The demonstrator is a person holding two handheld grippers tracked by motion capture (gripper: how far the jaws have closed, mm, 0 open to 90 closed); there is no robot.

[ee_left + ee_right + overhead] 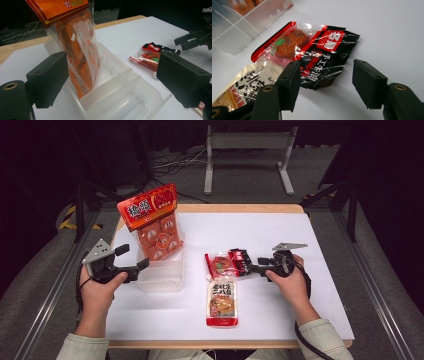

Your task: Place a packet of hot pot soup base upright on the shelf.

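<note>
Right gripper view: jaws of right gripper [324, 82] apart, straddling near black end of crinkly red-and-black snack packet [312, 52], long axis running away up-left.

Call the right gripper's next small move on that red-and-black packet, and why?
Probably ease the right gripper forward and down until the red-and-black packet edge sits between the jaws, then close. The jaws stand open around the packet's near corner with no pad pressing on it, and the packet lies flat on the table, partly over the beige pouch.
</note>
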